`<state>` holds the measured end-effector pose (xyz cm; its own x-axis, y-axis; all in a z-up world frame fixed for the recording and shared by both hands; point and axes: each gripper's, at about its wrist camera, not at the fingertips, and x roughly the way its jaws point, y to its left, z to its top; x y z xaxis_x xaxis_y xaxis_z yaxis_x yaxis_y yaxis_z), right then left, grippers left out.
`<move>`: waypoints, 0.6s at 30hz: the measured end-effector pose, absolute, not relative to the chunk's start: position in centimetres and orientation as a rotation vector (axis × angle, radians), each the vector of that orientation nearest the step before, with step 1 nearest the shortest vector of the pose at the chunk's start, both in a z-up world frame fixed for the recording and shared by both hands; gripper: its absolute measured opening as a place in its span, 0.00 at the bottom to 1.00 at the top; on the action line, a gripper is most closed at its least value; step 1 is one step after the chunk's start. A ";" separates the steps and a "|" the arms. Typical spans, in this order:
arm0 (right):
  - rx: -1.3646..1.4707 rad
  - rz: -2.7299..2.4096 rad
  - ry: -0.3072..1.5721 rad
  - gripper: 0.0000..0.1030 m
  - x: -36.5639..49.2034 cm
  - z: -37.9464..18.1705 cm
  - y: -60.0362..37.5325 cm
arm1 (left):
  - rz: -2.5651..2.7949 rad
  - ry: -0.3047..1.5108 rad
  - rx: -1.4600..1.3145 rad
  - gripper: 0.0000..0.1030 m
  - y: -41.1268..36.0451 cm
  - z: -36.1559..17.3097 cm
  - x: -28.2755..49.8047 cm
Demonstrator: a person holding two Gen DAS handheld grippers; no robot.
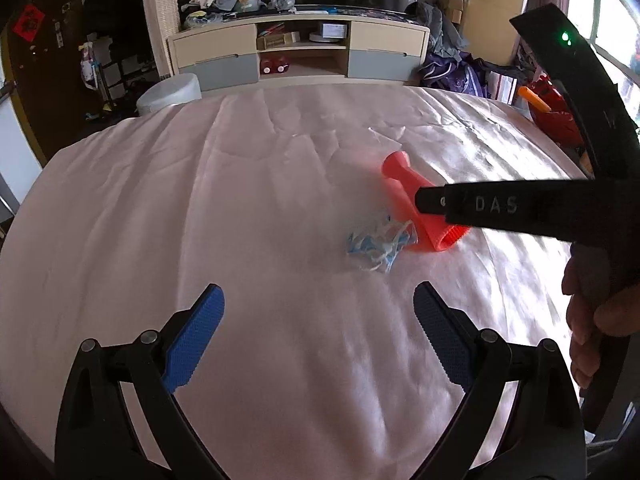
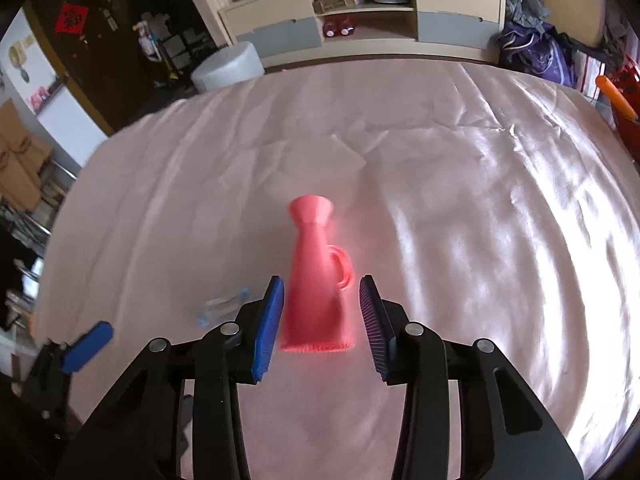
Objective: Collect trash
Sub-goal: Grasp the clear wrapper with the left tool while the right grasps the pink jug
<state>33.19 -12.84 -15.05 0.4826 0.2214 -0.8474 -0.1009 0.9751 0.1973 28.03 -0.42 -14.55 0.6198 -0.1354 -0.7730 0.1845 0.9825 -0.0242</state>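
A pink ribbed vase (image 2: 316, 276) lies on the pink bedsheet (image 2: 480, 240), its flared mouth pointing away. My right gripper (image 2: 322, 308) straddles the vase's wide base. Its left pad (image 2: 268, 328) is against the vase and its right pad (image 2: 374, 328) stands a little off it, so the jaws are not clamped. A crumpled blue-and-white wrapper (image 1: 378, 246) rests just left of the vase (image 1: 404, 184). My left gripper (image 1: 318, 312) hovers wide open in front of the wrapper, with nothing between its fingers. In the right wrist view the wrapper (image 2: 224, 306) is blurred.
Beyond the bed's far edge stand a low cream-and-grey cabinet (image 1: 300, 54) and a grey round stool (image 1: 170, 92). Red items and bags (image 1: 556, 112) pile up at the right. A person's hand (image 1: 592, 320) holds the right tool's black handle (image 1: 500, 208).
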 end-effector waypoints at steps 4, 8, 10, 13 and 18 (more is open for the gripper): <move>0.141 0.129 1.041 0.40 33.9 -15.7 -15.3 | -0.206 0.882 0.073 0.88 -1.6 -15.3 29.3; 0.141 0.099 1.028 0.38 34.2 -16.0 -17.3 | -0.227 0.884 0.077 0.87 -3.0 -16.0 30.8; 0.135 0.095 1.020 0.38 34.2 -16.0 -17.6 | -0.239 0.889 0.082 0.82 -3.6 -16.2 31.5; 0.111 0.101 1.007 0.35 34.1 -16.0 -17.7 | -0.261 0.911 0.091 0.60 -4.5 -16.8 32.2; 0.104 0.116 0.990 0.34 33.9 -15.9 -17.8 | -0.253 0.907 0.126 0.24 -5.3 -16.7 32.2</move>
